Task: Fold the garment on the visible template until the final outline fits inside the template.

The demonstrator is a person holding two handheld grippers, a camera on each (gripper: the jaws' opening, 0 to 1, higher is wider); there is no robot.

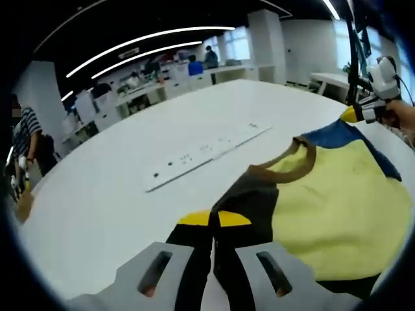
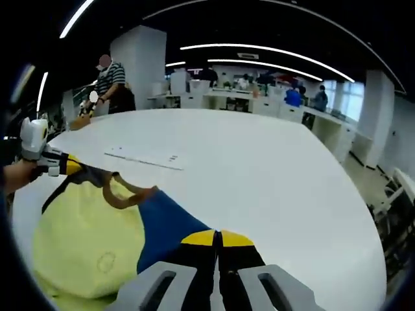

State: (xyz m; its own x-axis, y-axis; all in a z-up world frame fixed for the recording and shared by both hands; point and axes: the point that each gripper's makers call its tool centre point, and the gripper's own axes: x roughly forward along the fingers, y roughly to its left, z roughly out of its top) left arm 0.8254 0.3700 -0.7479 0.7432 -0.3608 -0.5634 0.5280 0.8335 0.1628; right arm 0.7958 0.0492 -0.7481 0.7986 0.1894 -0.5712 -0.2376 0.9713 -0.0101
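**Shirt held up by both shoulders over the white bench**

In the left gripper view, my left gripper (image 1: 214, 223) has its yellow-tipped fingers (image 1: 194, 218) pressed together on the dark brown shoulder of the garment (image 1: 337, 207). From that pinch the cloth spreads away to the right: a brown sleeve part first, then a broad pale yellow body, then a blue shoulder at the far side. A brown ribbed collar (image 1: 295, 170) curves between the two shoulders. At that far blue corner my right gripper (image 1: 363, 113) comes in from the right, its yellow tip touching the cloth. So the shoulder line, stretched between my two grippers, runs across the view from lower left to upper right, with the collar facing the middle of the bench (image 1: 130, 194). A long white strip (image 1: 207, 154) with small dark marks lies on the bench beyond the collar, apart from the cloth.

In the right gripper view, my left gripper (image 2: 61, 165) sits at the far left on the dark shoulder. The yellow body bears a faint round mark (image 2: 105, 262). My right gripper (image 2: 217, 241) has its fingers closed on the blue shoulder. A person in a striped top (image 2: 111, 81) stands past the bench's far edge.
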